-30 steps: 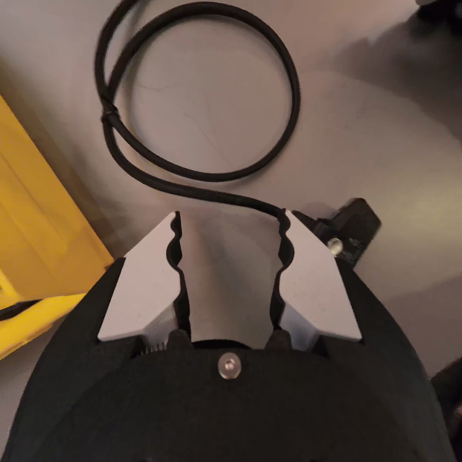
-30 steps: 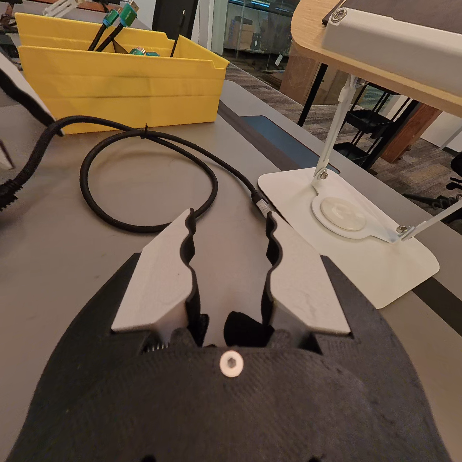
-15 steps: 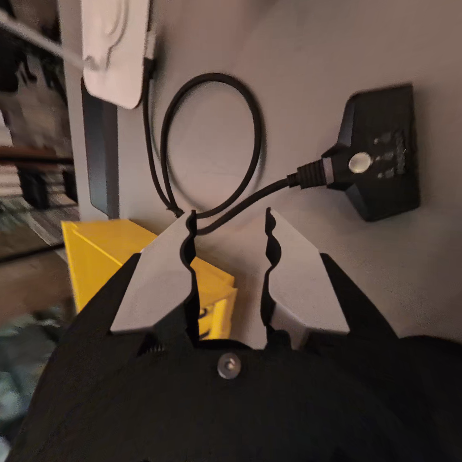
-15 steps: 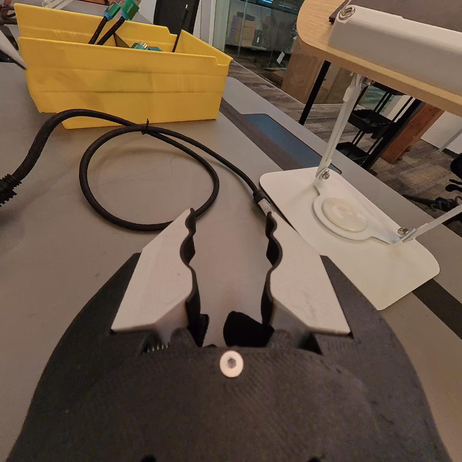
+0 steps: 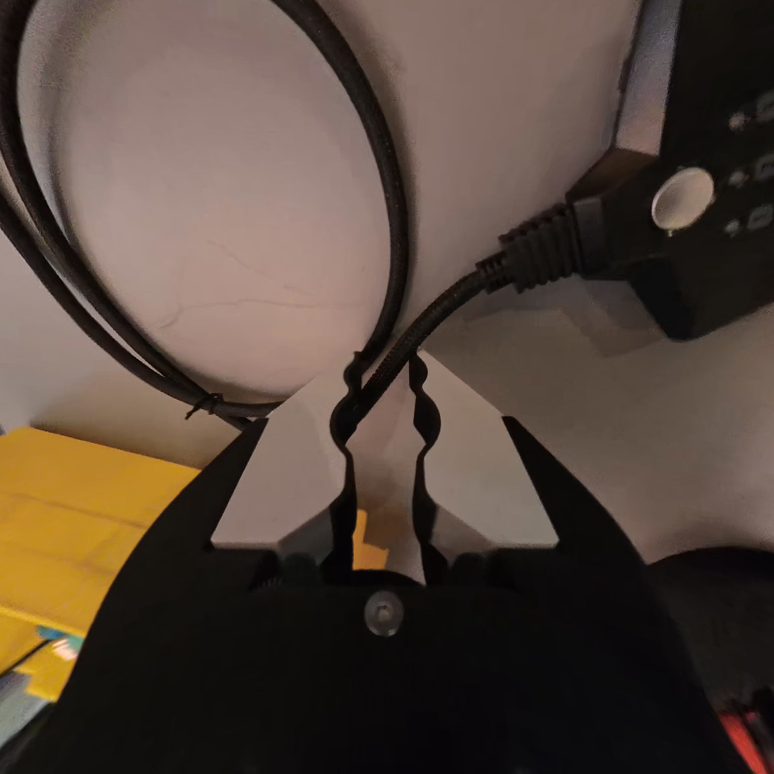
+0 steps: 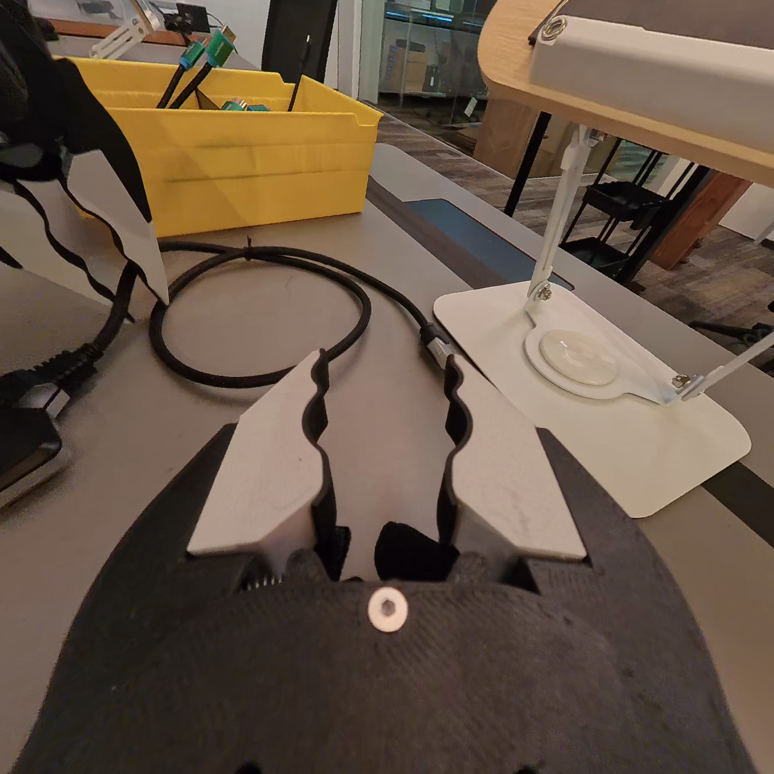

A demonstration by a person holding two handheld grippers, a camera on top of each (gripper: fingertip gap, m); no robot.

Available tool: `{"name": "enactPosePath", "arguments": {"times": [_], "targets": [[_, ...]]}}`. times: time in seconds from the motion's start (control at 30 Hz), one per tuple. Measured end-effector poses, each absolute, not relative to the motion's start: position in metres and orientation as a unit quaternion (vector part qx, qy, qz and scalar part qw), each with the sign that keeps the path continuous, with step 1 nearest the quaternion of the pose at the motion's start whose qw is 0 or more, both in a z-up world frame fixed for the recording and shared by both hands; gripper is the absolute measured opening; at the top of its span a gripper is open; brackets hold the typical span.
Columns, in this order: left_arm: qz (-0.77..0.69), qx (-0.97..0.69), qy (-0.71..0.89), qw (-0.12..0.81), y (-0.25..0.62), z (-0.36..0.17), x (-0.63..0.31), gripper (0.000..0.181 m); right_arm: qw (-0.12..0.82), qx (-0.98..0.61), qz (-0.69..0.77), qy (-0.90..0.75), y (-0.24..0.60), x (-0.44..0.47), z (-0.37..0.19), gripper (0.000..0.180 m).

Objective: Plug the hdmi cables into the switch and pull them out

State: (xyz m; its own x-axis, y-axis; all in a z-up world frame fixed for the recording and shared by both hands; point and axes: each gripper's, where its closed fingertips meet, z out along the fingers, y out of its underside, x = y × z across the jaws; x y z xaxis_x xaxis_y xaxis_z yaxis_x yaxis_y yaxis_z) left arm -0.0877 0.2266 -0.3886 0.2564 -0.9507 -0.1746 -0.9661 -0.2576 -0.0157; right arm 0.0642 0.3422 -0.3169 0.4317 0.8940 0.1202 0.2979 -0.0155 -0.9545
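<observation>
A black braided HDMI cable (image 5: 431, 318) runs from its ribbed plug (image 5: 540, 251), seated in the side of a black HDMI switch (image 5: 712, 176), down between the tips of the left gripper (image 5: 383, 368). The gripper's white fingers (image 5: 293, 460) stand a little apart with the cable lying against the wavy inner edge of one of them; whether they pinch it cannot be told from this view.

From the right wrist view, the same left gripper (image 6: 83, 251) comes down from the upper left onto the cable near the switch (image 6: 25, 439), which sits at the left edge of the grey tabletop (image 6: 104, 523). The rest of the cable (image 6: 259, 377) lies in a loop in the middle of the tabletop, bound with a thin tie (image 6: 249, 245), and its free metal-tipped connector (image 6: 435, 343) rests just beside the white base plate of a desk stand (image 6: 628, 439) on the right side.

The right gripper (image 6: 385, 368) hovers over the tabletop with its fingers spread wide and nothing between them, the loose connector just ahead of its right fingertip.

A yellow plastic bin (image 6: 251, 167) stands toward the far edge, holding more cables with green-shelled plugs (image 6: 218, 48).
</observation>
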Motion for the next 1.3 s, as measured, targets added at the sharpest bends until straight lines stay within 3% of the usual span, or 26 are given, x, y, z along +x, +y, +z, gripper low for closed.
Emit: {"name": "enactPosePath", "arguments": {"times": [0.17,0.47,0.77,1.03,1.3], "targets": [[-0.005,-0.856,0.513,0.07,0.215,-0.388,-0.069,0.02,0.537,-0.657,0.288,-0.444,0.345,0.067,-0.314,0.054],[-0.164,-0.905,0.366,0.139,0.183,-0.385,-0.002,0.003,0.538,-0.658,0.289,-0.441,0.346,0.07,-0.313,0.054],[-0.17,-0.887,0.373,0.213,0.176,-0.36,0.001,0.035,0.538,-0.658,0.29,-0.44,0.346,0.071,-0.313,0.054],[-0.129,-0.868,0.378,0.295,0.183,-0.301,-0.045,0.04,0.538,-0.658,0.287,-0.442,0.346,0.07,-0.314,0.054],[0.015,-0.893,0.255,0.371,0.231,-0.256,-0.191,0.041,0.536,-0.657,0.282,-0.449,0.345,0.068,-0.316,0.054]]}}
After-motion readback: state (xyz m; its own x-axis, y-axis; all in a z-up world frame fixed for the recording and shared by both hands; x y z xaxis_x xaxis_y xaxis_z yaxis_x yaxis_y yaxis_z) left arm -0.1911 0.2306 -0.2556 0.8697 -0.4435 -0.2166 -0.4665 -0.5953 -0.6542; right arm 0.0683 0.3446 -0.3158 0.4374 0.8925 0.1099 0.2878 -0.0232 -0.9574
